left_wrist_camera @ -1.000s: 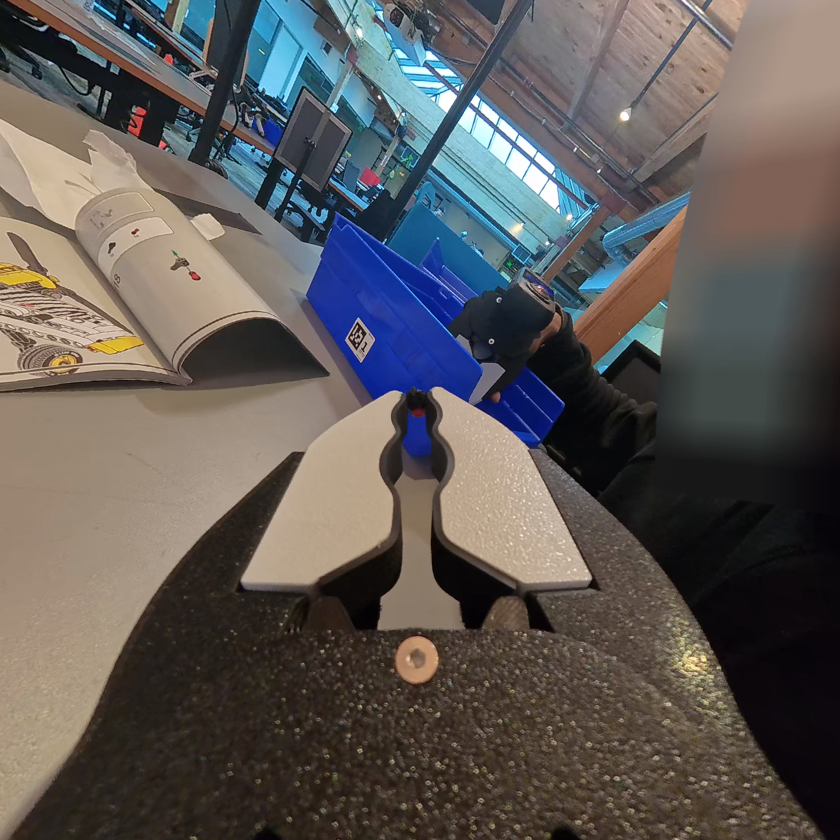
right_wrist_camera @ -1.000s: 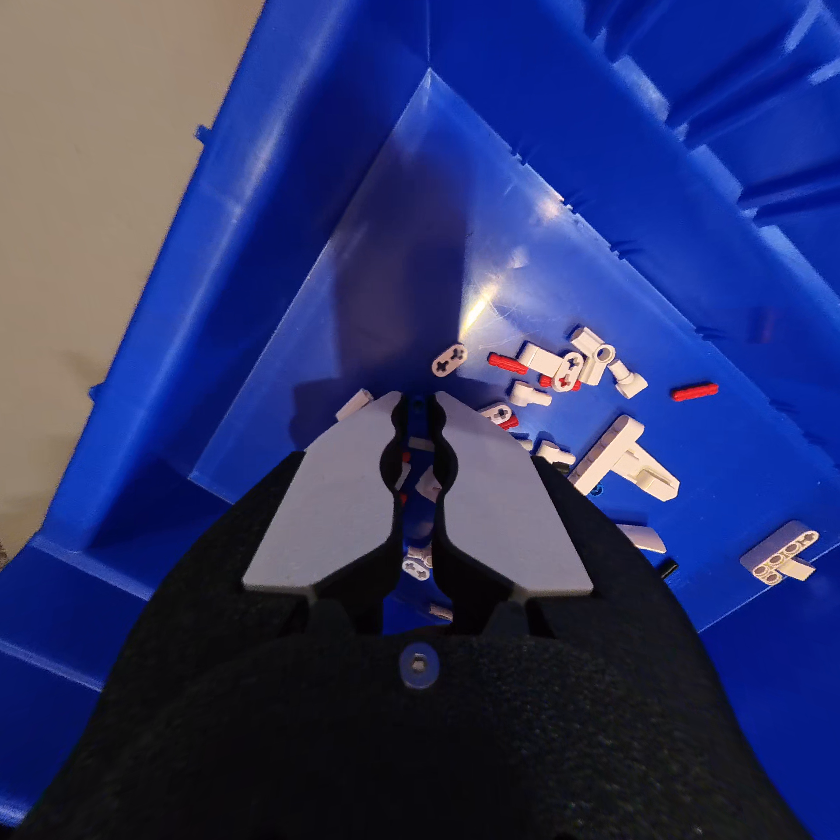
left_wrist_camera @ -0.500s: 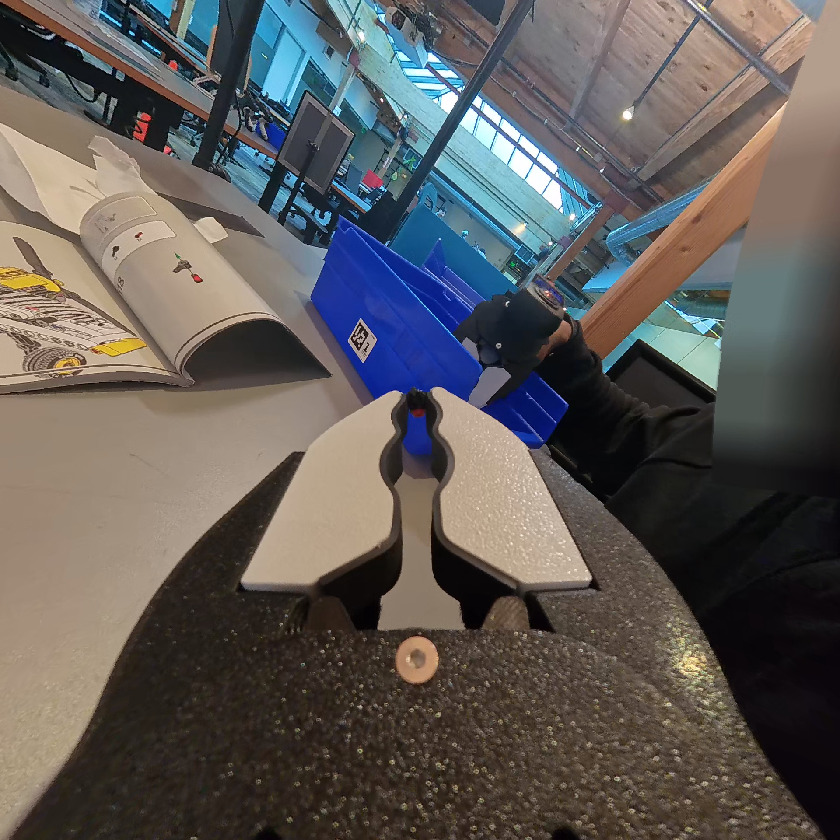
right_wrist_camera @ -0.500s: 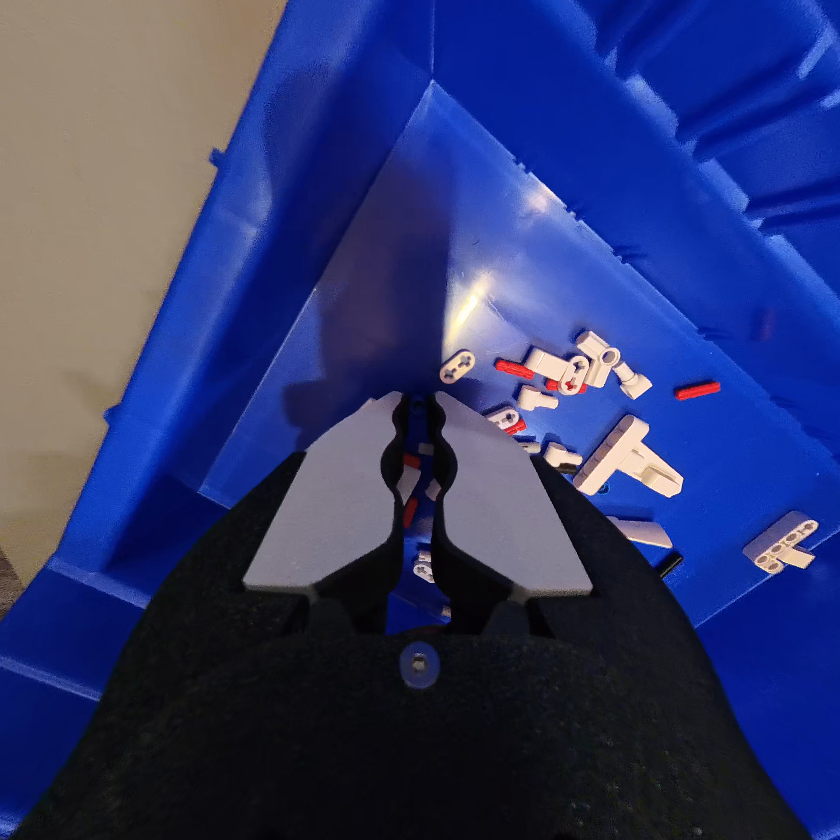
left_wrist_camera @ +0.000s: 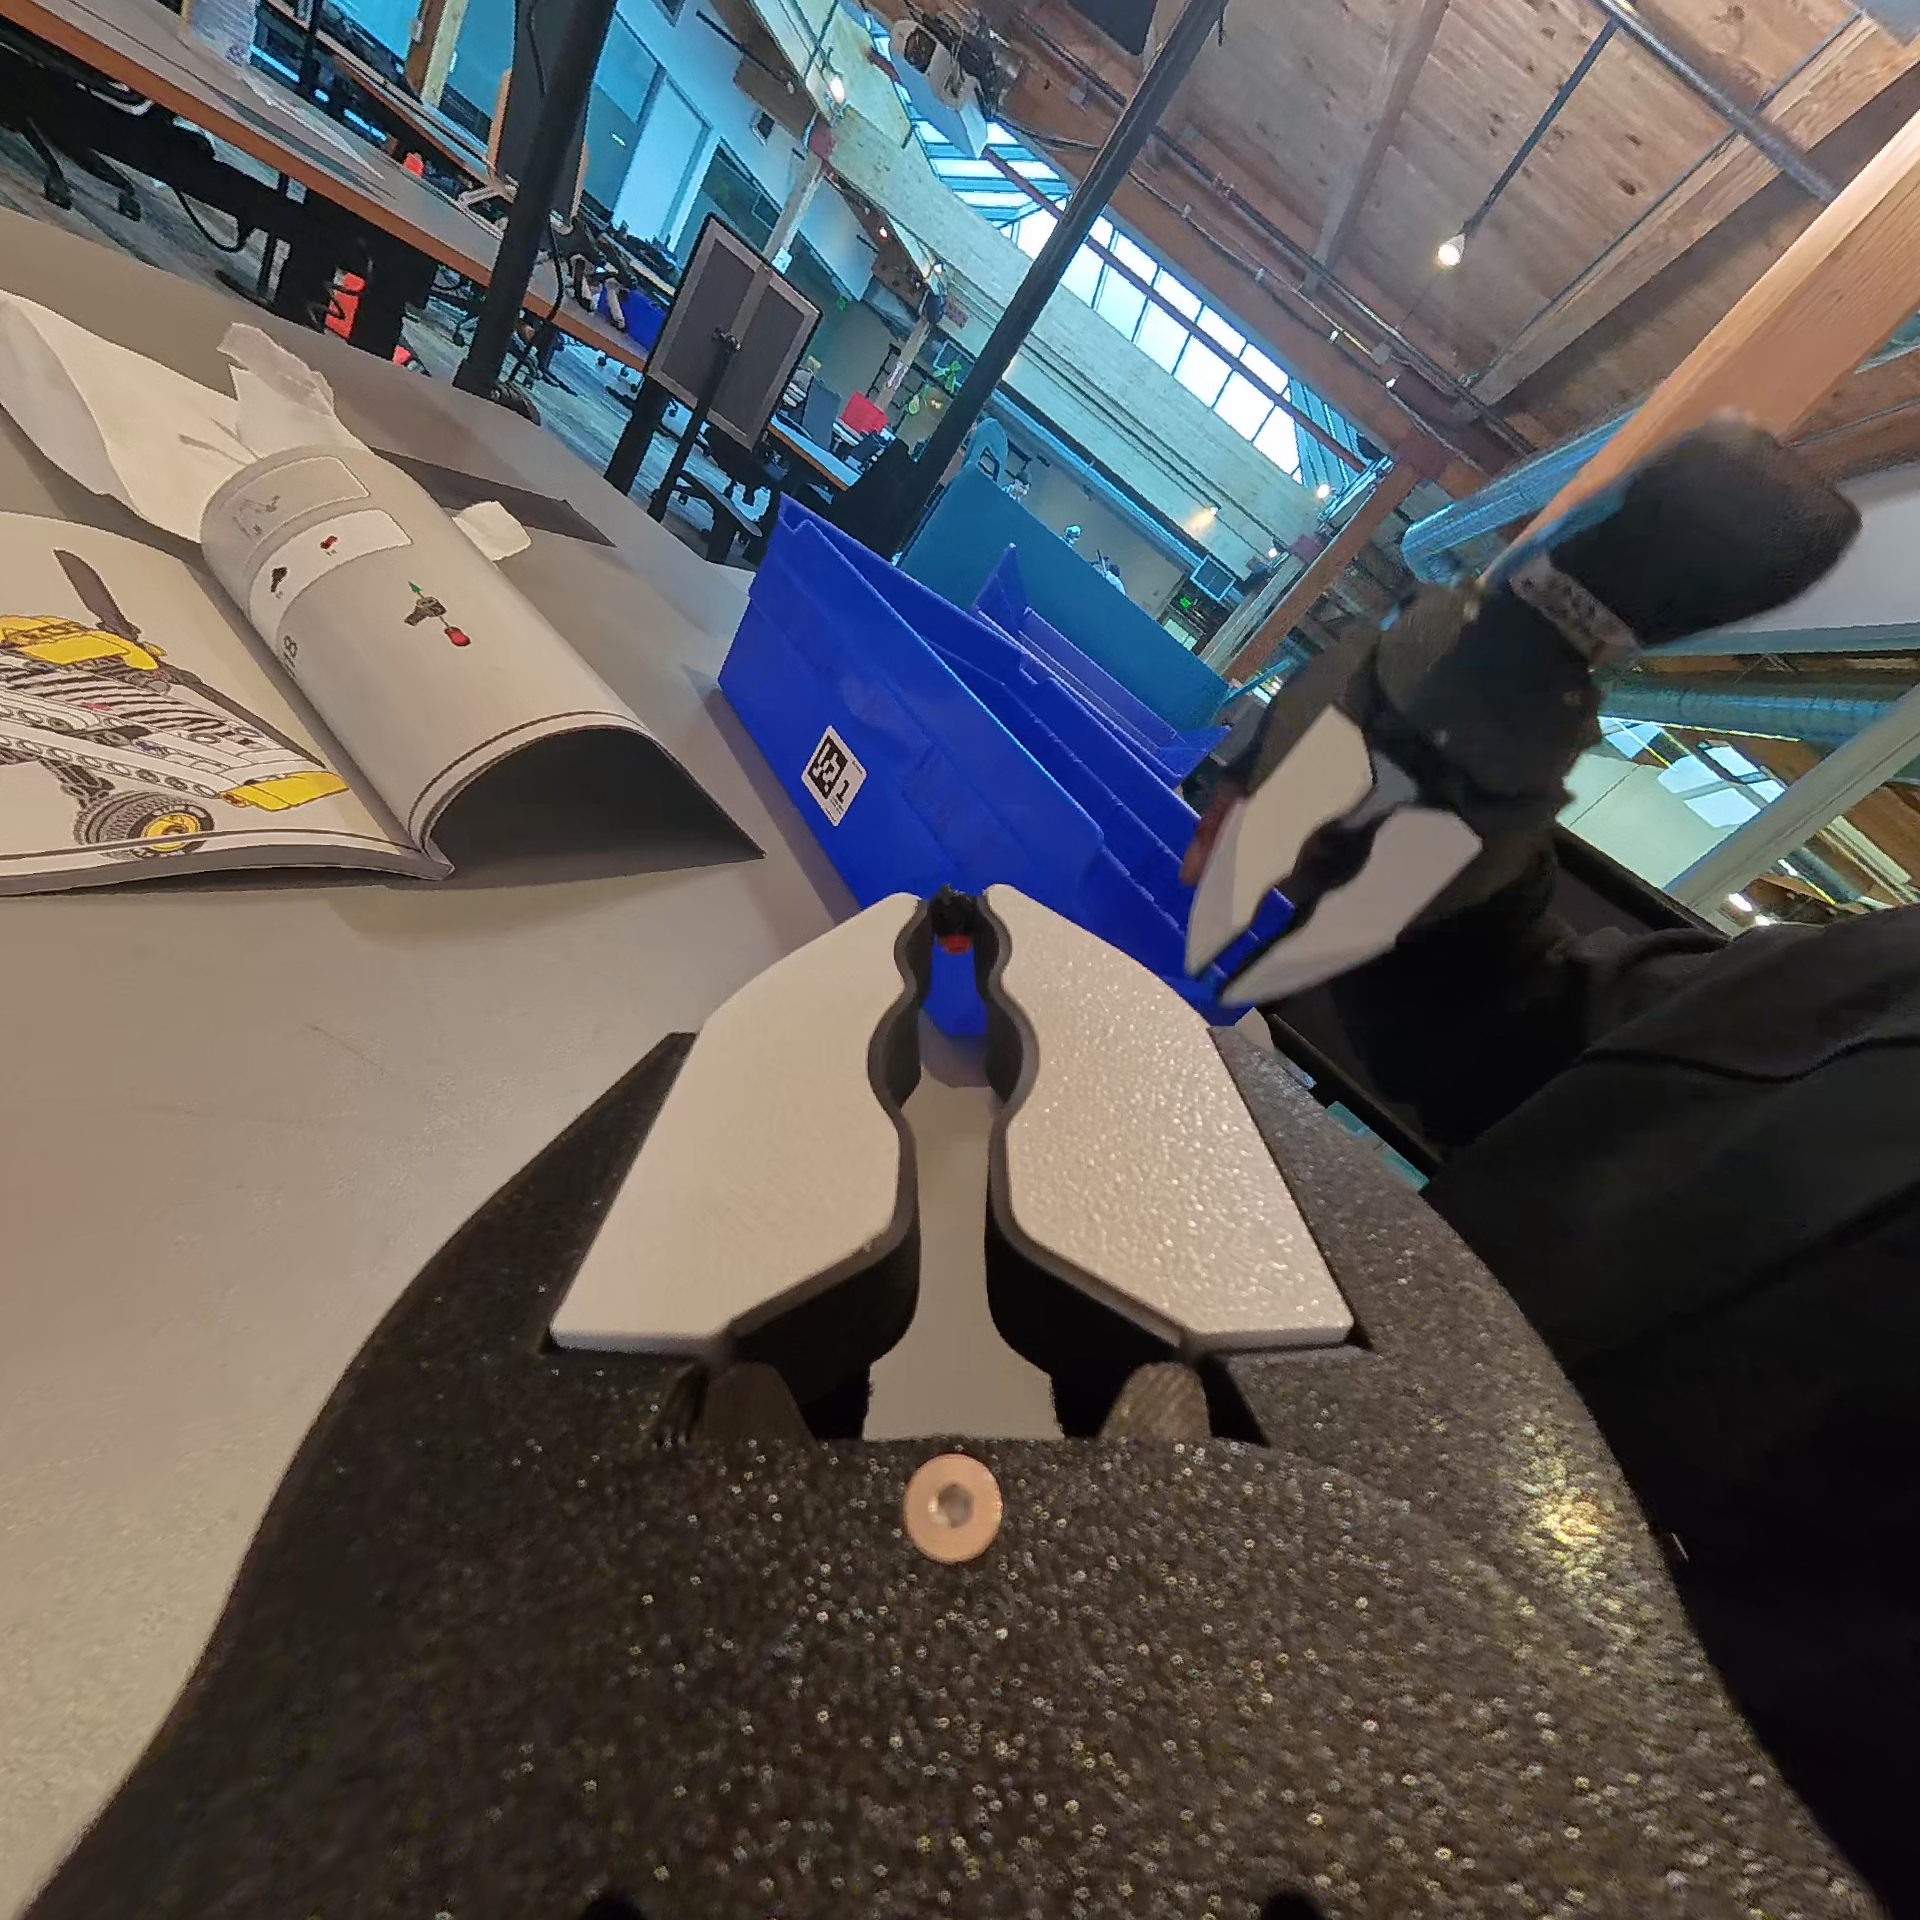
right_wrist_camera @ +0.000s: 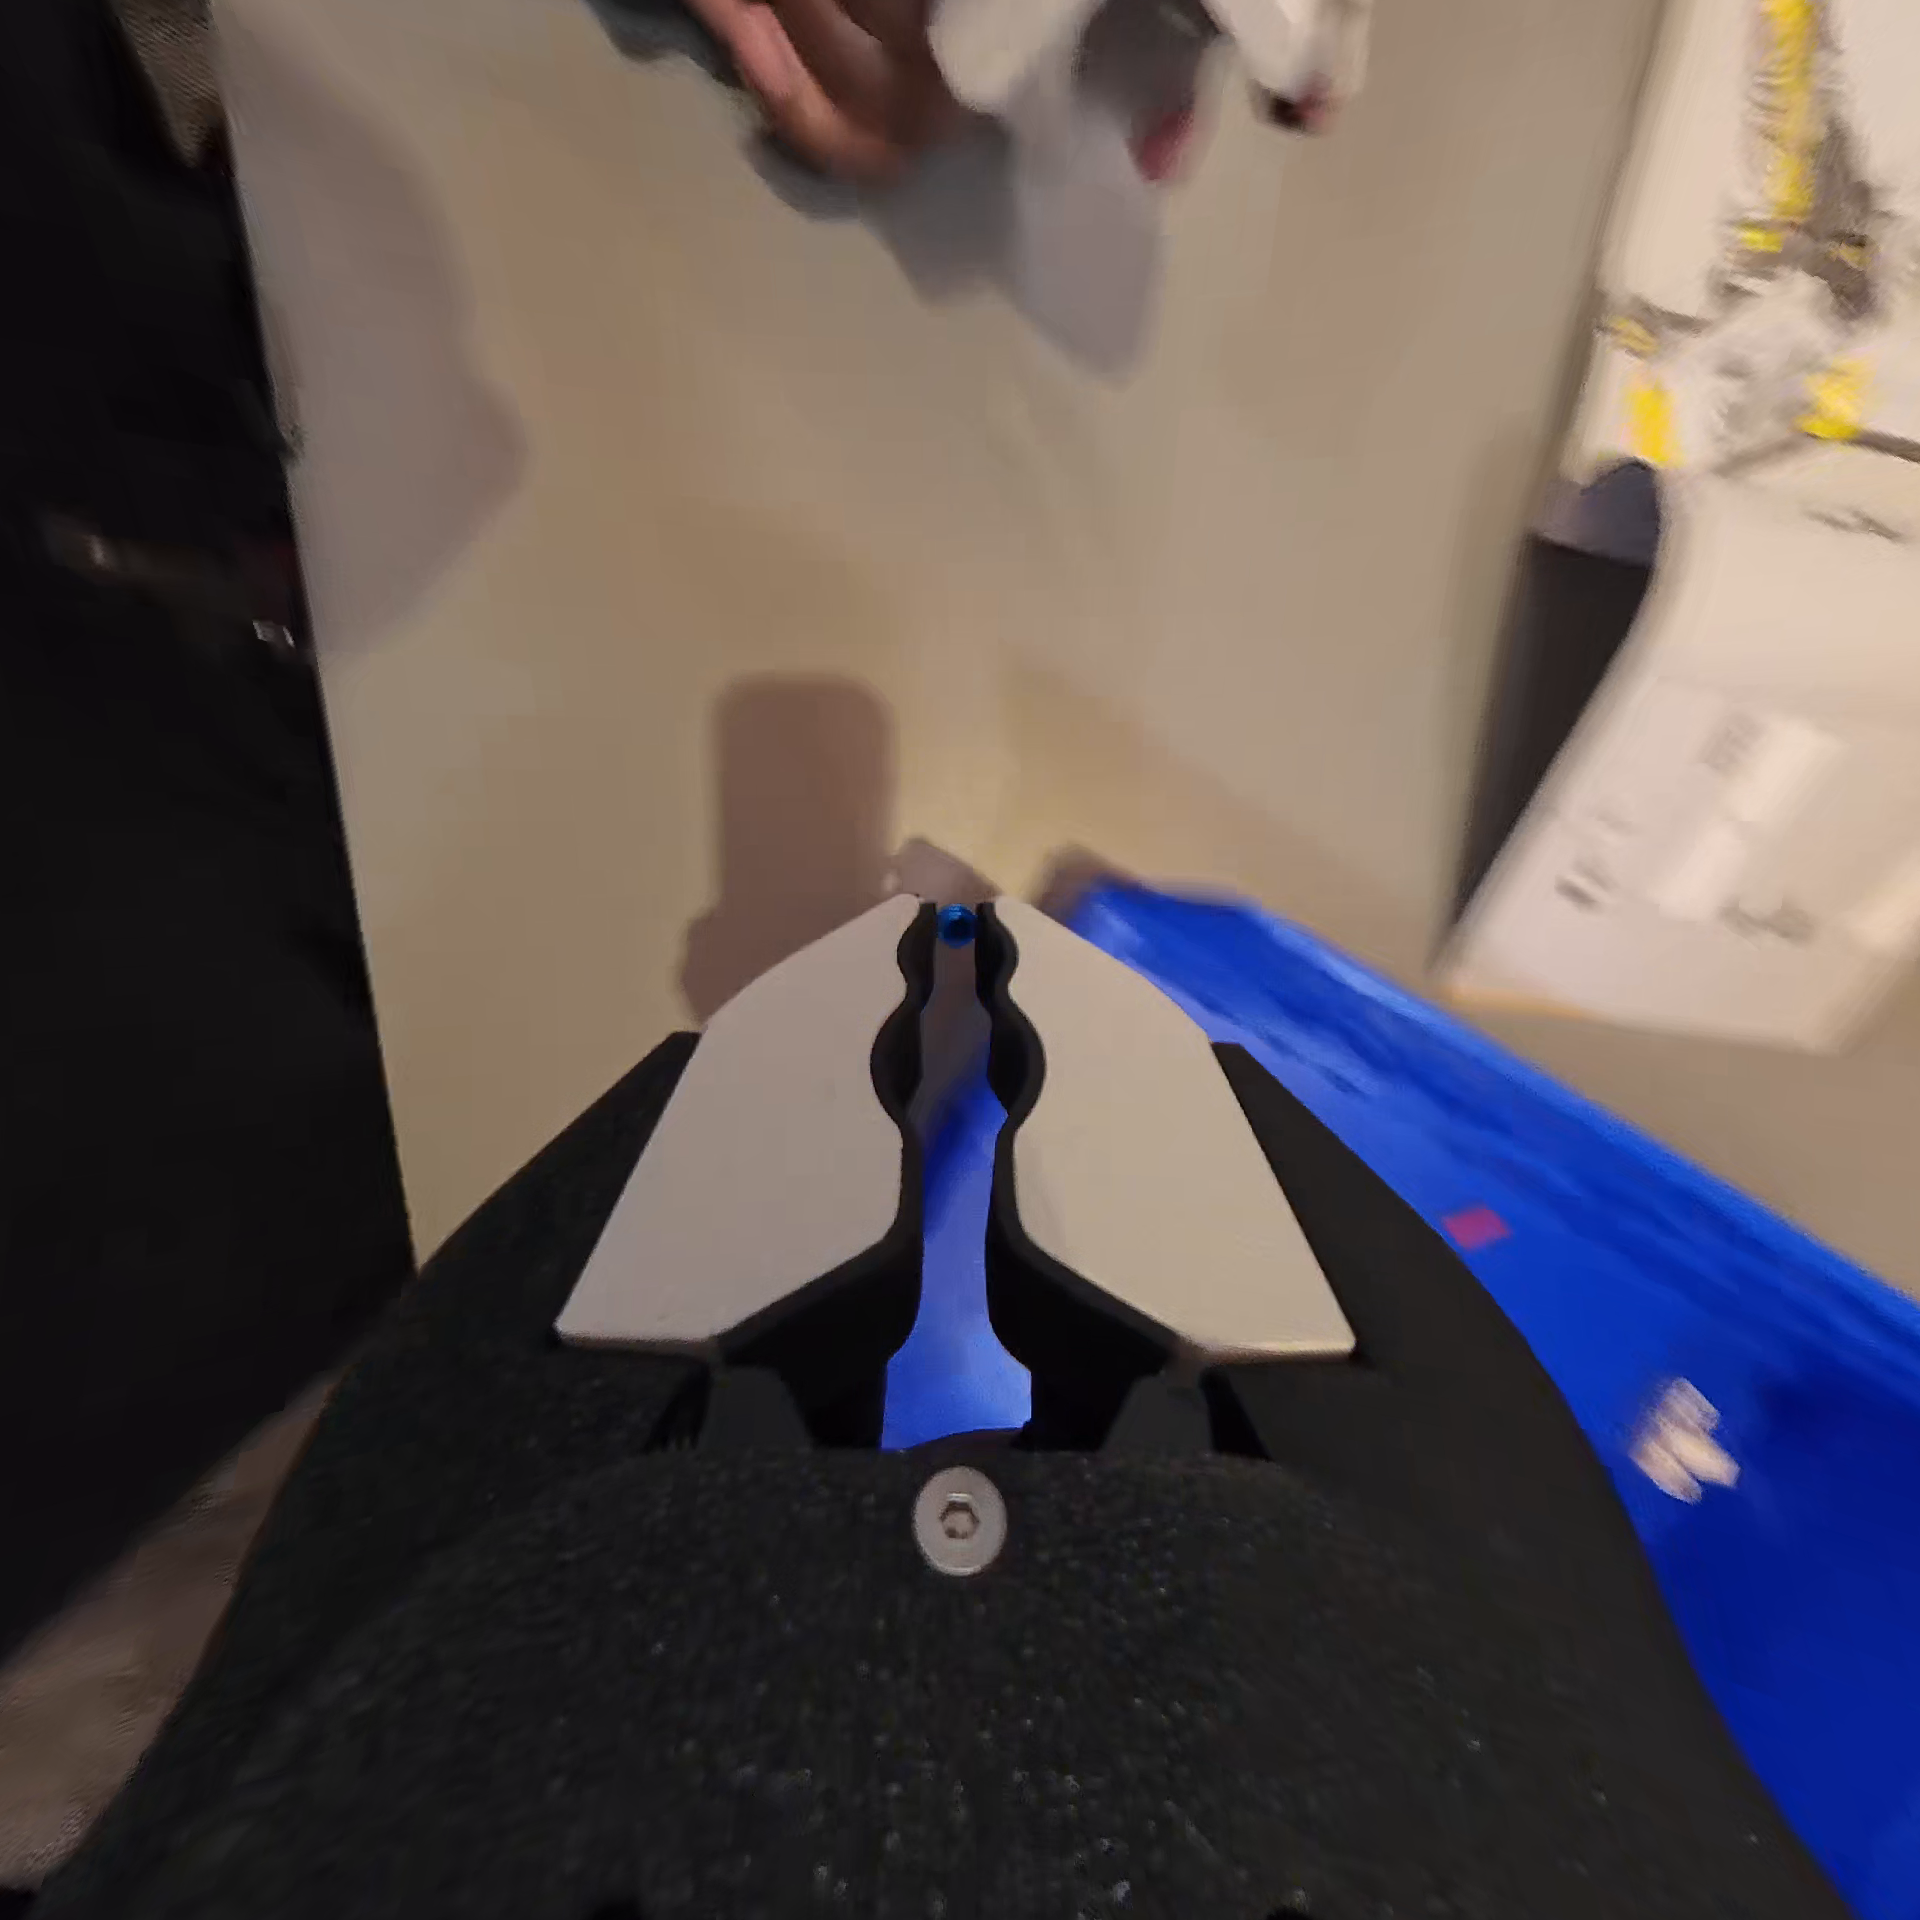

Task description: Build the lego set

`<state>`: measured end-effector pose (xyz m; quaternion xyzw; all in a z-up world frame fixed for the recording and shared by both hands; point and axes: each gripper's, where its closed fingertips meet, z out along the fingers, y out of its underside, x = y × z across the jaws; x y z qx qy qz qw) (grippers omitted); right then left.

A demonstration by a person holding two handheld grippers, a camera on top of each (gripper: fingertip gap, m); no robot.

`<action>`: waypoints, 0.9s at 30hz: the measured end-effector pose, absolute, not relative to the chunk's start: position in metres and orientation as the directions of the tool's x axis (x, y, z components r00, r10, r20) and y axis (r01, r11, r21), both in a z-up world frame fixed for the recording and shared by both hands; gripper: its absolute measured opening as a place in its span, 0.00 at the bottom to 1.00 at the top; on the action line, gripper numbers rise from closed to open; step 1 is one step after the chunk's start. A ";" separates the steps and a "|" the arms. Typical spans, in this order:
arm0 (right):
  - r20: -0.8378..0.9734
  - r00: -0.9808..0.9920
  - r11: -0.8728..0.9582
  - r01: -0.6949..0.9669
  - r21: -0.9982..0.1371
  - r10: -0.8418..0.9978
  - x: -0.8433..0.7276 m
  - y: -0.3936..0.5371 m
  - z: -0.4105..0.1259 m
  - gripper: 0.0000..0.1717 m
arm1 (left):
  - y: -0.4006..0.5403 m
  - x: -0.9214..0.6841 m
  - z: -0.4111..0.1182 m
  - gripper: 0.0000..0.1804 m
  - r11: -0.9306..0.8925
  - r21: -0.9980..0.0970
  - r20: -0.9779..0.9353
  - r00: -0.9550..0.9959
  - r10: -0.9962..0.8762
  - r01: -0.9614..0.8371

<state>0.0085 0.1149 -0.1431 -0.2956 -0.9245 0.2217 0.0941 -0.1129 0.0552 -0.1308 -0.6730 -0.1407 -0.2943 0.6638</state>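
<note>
While the left gripper [left_wrist_camera: 954, 914] hangs low over the grey table [left_wrist_camera: 260, 1091], its tips are clenched on a small black-and-red piece [left_wrist_camera: 951, 925] at frame centre. Blue bin [left_wrist_camera: 935, 748] just beyond, centre right; open instruction booklet [left_wrist_camera: 312, 675] at left. Right gripper [right_wrist_camera: 954, 914], seen blurred at the right edge of the left view, above the bin's near end. In its own view, tips pinch a small blue pin [right_wrist_camera: 954, 925] at centre; bin lower right.
</note>
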 end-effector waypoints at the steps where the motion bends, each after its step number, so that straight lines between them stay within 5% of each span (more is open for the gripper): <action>1: 0.038 -0.814 0.736 0.504 -0.451 0.580 0.009 0.103 -0.154 0.04 | 0.055 -0.113 -0.131 0.04 -0.078 -0.812 0.582 0.789 -0.200 0.579; 9: 0.029 -0.834 0.793 0.513 -0.330 0.551 0.005 0.057 -0.230 0.04 | 0.054 -0.113 -0.131 0.04 -0.073 -0.818 0.573 0.798 -0.190 0.570; 20: 0.015 -0.796 0.726 0.544 -0.421 0.605 -0.006 0.054 -0.229 0.12 | 0.054 -0.113 -0.131 0.04 -0.075 -0.821 0.569 0.800 -0.190 0.566; 27: -0.069 -0.788 0.635 0.541 -0.551 0.612 0.012 0.079 -0.179 0.18 | 0.054 -0.113 -0.131 0.04 -0.076 -0.815 0.577 0.793 -0.196 0.574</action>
